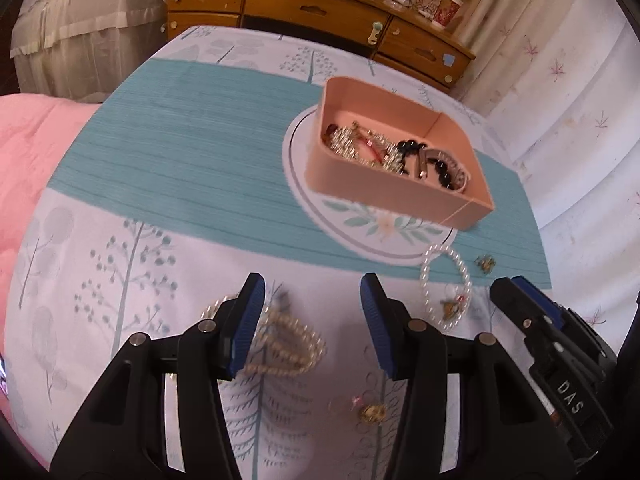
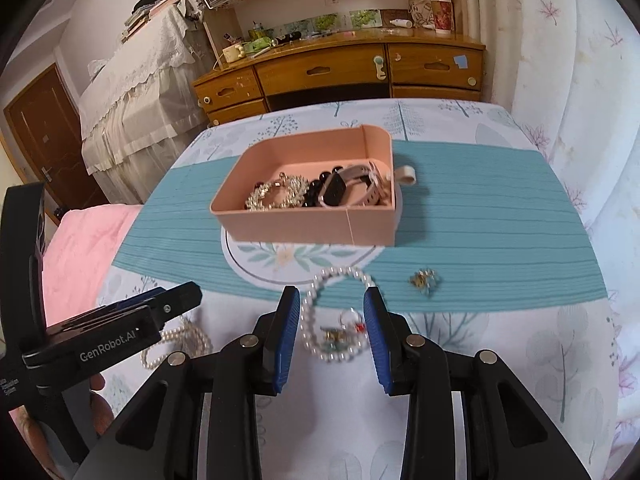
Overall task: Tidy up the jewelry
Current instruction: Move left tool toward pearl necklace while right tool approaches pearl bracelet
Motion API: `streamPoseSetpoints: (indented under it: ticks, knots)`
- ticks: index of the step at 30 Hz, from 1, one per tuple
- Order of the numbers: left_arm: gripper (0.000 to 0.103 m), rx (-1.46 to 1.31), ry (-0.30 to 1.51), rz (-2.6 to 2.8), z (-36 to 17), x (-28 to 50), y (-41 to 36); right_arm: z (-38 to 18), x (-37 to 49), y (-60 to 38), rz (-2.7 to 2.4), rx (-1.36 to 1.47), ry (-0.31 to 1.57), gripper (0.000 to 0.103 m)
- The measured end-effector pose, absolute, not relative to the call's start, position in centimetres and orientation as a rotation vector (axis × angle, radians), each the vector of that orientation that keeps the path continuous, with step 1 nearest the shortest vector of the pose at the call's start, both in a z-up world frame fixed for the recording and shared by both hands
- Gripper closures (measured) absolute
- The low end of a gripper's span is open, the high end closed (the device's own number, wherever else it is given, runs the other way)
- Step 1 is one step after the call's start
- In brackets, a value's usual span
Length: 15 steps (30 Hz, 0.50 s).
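a pink box point(image 2: 304, 224) sits on a bedspread, holding a sparkly bracelet point(image 2: 276, 194), black beads point(image 2: 316, 194) and a watch point(image 2: 352, 190). nearer than the box lie a pearl bracelet point(image 2: 316, 320) and a pearl necklace point(image 1: 288, 344). the left gripper point(image 1: 312, 320) and right gripper point(image 2: 332, 328) hover part open, holding nothing.

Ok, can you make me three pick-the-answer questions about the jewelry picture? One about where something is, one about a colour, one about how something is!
1. Where is the pearl bracelet?
A. in the box
B. on the bedspread in front of the box
C. on the desk

2. What colour is the box?
A. green
B. pink
C. black

3. How is the right gripper?
A. open, holding nothing
B. shut on a watch
C. holding the box

Answers: 1 B, it lies on the cloth outside the box. 2 B, its walls are pink. 3 A, nothing touches its pads.
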<state>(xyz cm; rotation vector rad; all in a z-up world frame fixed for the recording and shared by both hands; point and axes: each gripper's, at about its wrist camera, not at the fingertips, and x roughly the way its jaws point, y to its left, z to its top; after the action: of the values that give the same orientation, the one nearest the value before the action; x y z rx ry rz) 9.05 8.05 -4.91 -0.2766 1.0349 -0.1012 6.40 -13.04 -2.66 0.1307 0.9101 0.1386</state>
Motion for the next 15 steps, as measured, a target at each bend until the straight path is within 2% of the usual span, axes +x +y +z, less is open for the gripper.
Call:
streamPoseSetpoints:
  ticks: [15]
  knots:
    - [0.056, -0.242, 1.131, -0.101, -7.3, 6.8, 8.2, -3.2, 4.0, -13.4, 0.141, 0.102, 0.906, 0.069]
